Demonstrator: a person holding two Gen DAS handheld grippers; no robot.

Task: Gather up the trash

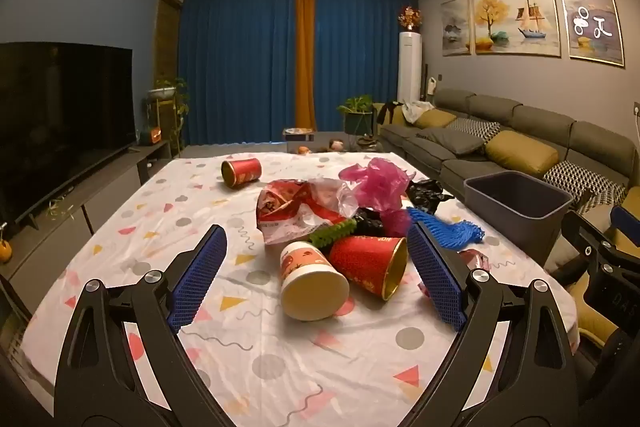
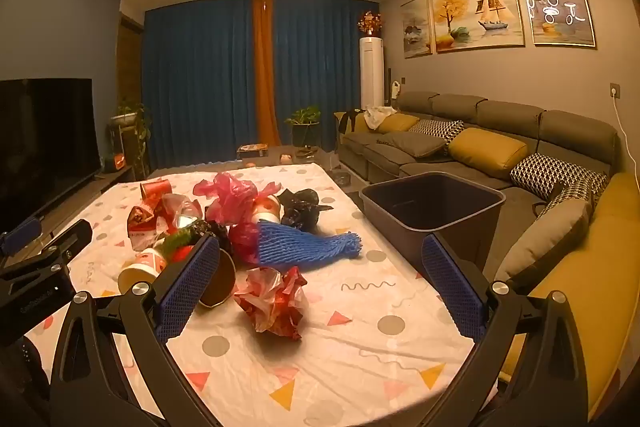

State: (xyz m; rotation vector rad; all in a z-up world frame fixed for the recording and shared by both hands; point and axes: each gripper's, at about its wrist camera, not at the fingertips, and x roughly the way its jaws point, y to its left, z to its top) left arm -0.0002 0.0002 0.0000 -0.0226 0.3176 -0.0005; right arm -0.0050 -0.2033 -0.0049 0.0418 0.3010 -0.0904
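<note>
Well, bin (image 2: pixel 434 205) hugs the table's (image 2: pixel 360 355) right edge — both claws gaping.

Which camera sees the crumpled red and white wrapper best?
The right wrist view. The crumpled red and white wrapper lies whole on the tablecloth, between the open right gripper's fingers. In the left wrist view only a bit of it peeks out behind the left gripper's finger.

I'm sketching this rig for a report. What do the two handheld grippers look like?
Both match: the left gripper and right gripper have matte black, angular linkage arms with silver round bolts at the joints. Each finger carries a long blue pad with a fine mesh texture. No cables are visible.
</note>
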